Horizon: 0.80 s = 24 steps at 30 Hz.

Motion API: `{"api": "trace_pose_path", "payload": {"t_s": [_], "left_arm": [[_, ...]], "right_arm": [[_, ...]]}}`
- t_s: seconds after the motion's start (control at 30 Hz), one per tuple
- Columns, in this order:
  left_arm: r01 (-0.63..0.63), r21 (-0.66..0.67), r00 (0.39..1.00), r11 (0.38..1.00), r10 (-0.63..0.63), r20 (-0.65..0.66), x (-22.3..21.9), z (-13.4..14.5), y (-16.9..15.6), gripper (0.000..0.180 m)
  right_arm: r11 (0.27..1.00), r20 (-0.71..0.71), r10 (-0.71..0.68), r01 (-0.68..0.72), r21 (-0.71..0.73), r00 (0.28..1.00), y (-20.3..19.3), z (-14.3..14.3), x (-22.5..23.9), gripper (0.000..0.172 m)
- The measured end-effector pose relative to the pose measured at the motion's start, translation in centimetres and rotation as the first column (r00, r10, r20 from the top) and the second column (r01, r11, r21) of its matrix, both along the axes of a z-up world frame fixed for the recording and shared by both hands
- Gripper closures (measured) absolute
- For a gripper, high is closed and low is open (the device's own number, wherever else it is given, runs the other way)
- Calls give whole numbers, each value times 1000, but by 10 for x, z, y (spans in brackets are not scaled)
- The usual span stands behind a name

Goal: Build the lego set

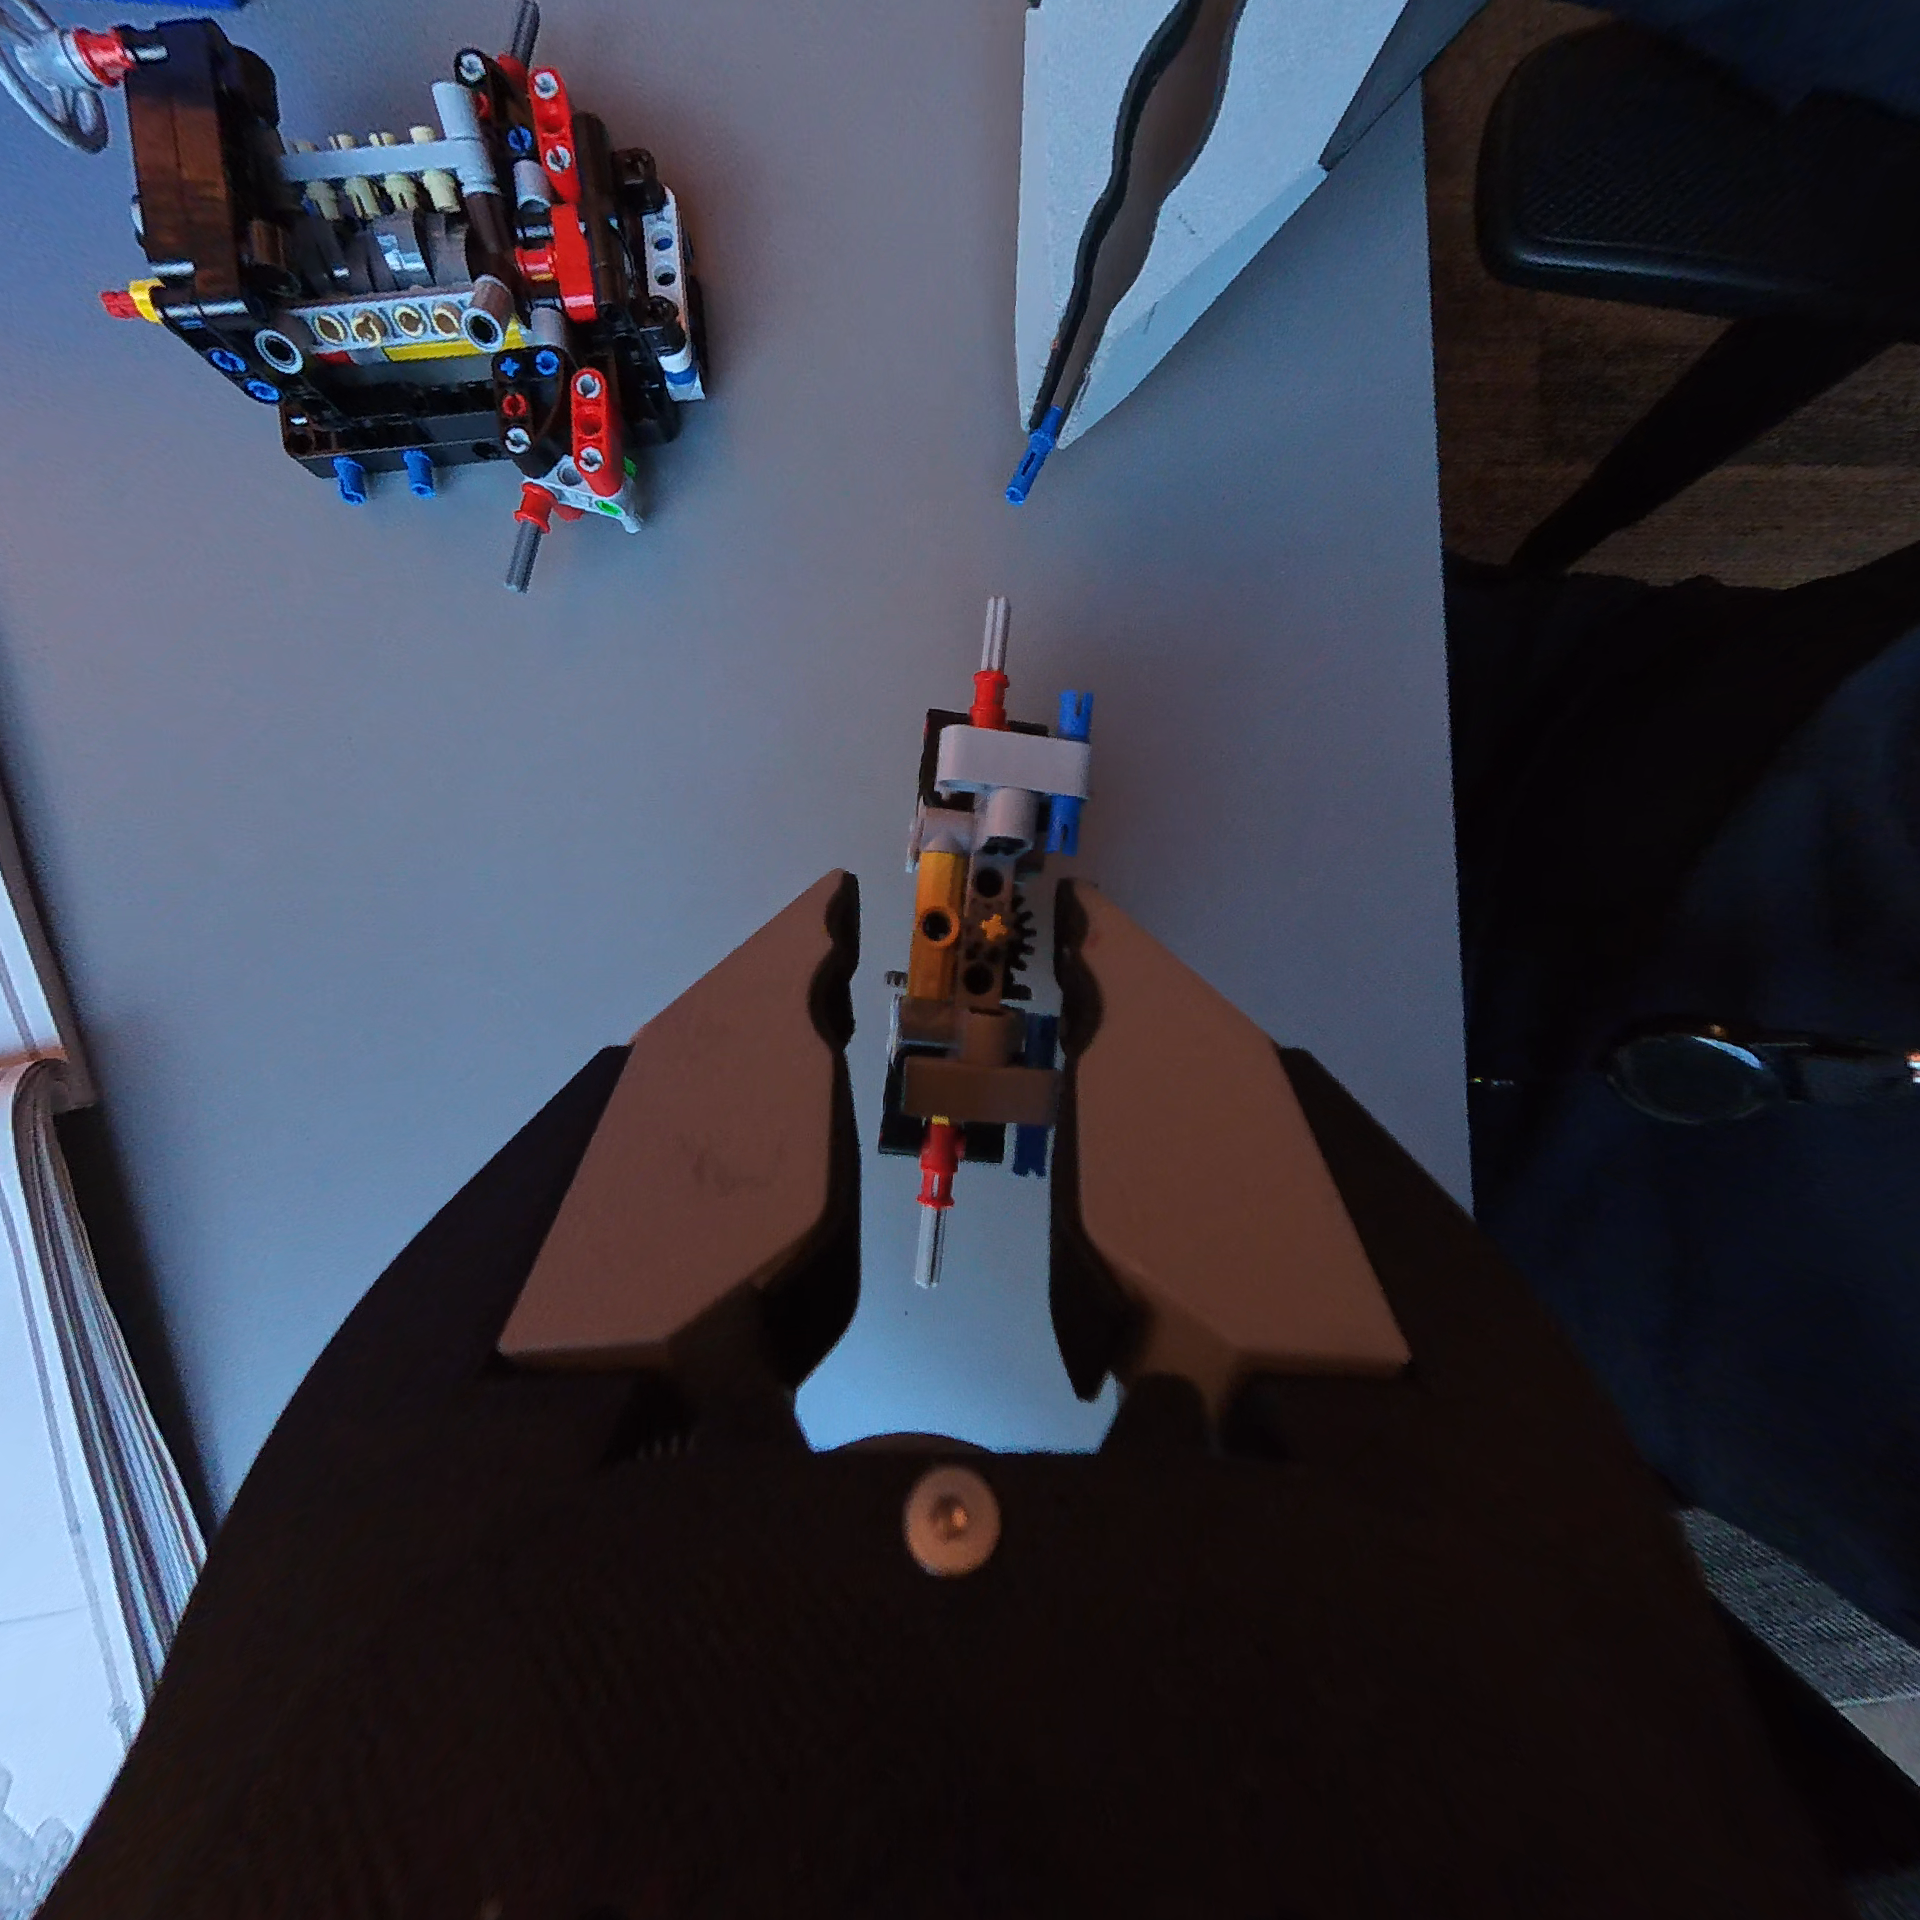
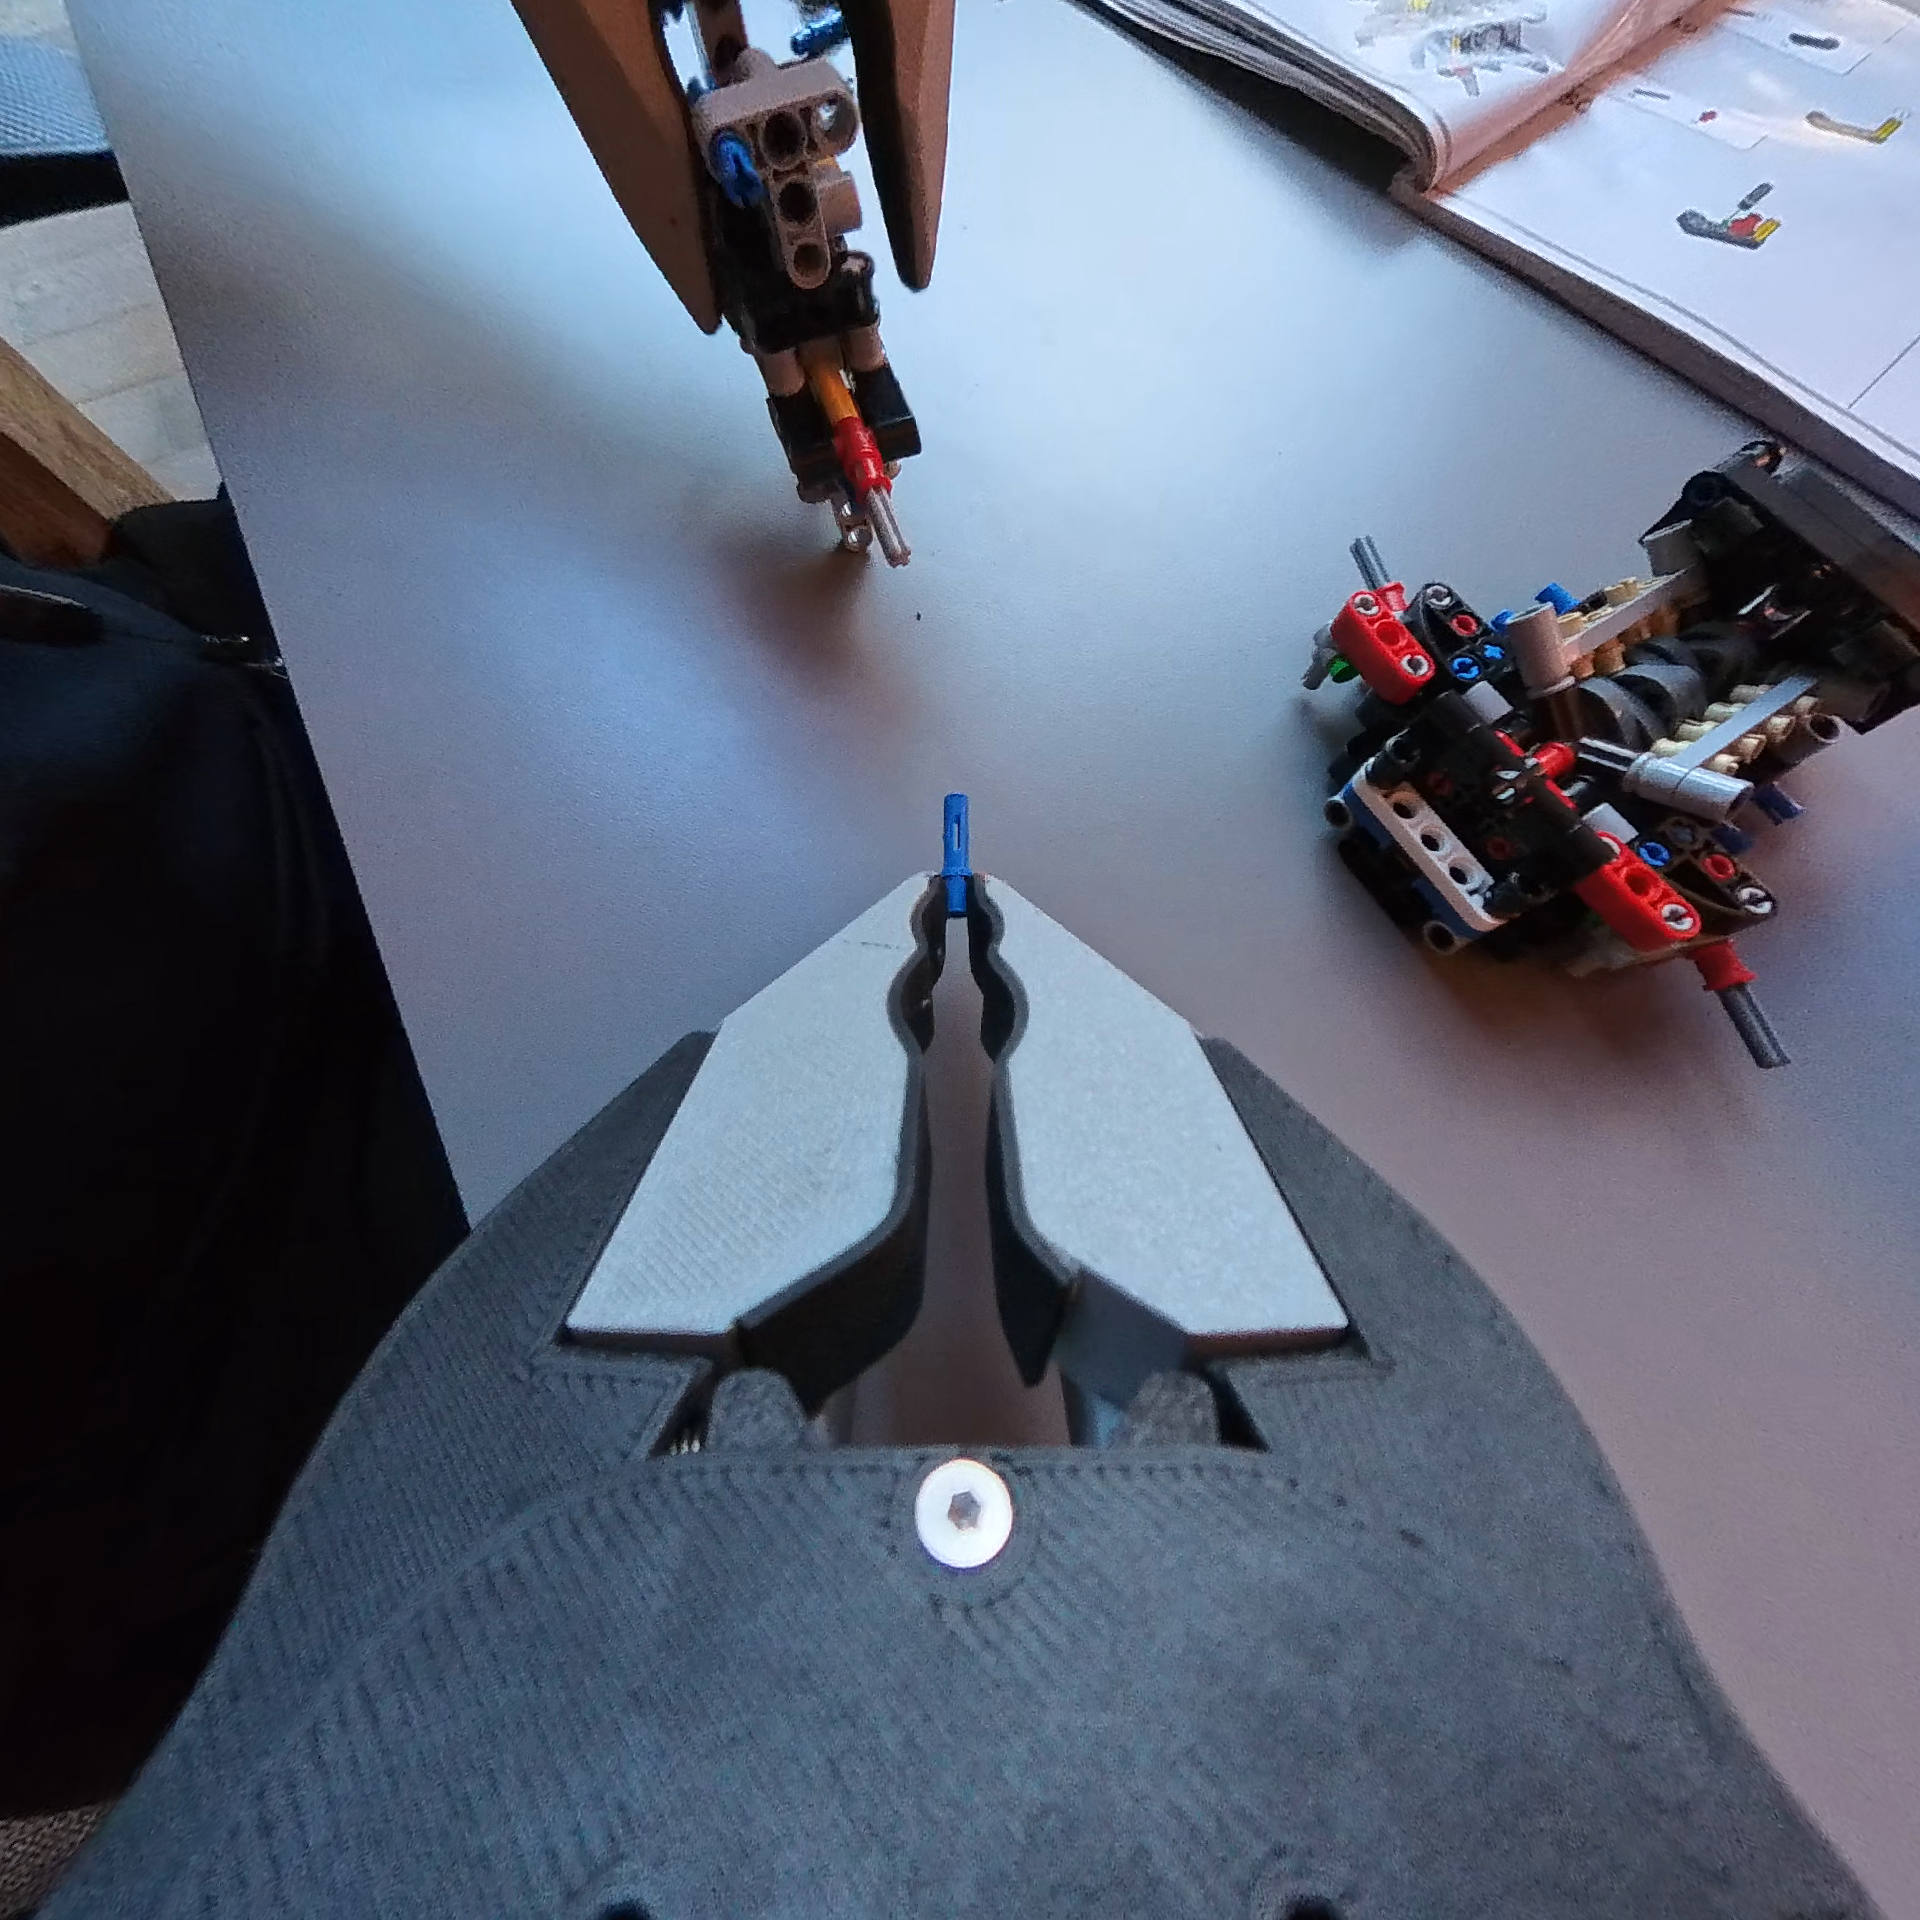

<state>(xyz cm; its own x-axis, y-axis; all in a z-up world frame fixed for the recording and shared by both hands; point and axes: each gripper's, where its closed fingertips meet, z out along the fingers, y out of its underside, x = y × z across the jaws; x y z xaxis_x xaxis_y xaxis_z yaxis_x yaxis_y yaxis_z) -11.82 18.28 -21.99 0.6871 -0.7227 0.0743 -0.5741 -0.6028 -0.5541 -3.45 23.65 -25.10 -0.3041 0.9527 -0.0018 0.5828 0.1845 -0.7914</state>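
Between the spread brown fingers of the left tongs (image 1: 956, 894) lies a small toy-brick assembly of grey beams, an orange beam, a black gear, red bushes and blue pegs on a pale axle (image 1: 987, 935). A strip of the grey tabletop (image 1: 520, 831) shows between it and one pad, and the other pad stands just beside the gear, so the left tongs straddle it rather than clamp it. The right wrist view shows its axle tip down by the tabletop. At the tip of the right tongs (image 2: 956, 883), the grey fingers are pressed together on a small blue plastic connector pin (image 2: 954, 842), most of which sticks out forward, above the tabletop and well apart from the small assembly. Farther out, a larger, denser build of black, red, white and tan brick parts with protruding dark axles (image 1: 416, 281) rests on the tabletop, untouched by either gripper. Beyond it an open printed instruction booklet (image 2: 1662, 156) lies at the tabletop's edge.
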Motion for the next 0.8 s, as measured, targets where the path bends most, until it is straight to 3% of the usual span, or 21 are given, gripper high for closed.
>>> {"api": "trace_pose_path", "payload": {"t_s": [0.17, 0.47, 0.8], "left_arm": [[14, -10, 1000, 1000, -14, -8, -1, -1, -3, 157], [-6, -27, 1000, 1000, 7, 24, -9, 7, 5, 151], [-3, -50, 1000, 999, 4, 14, -10, -5, 3, 156]], "right_arm": [[1000, 0, 5, -5, 1, 1000, -2, 0, 0, 171], [1000, -3, 8, -8, 2, 1000, -2, 0, 1, 171], [1000, -5, 6, -6, 2, 1000, -2, -1, 0, 171]]}}
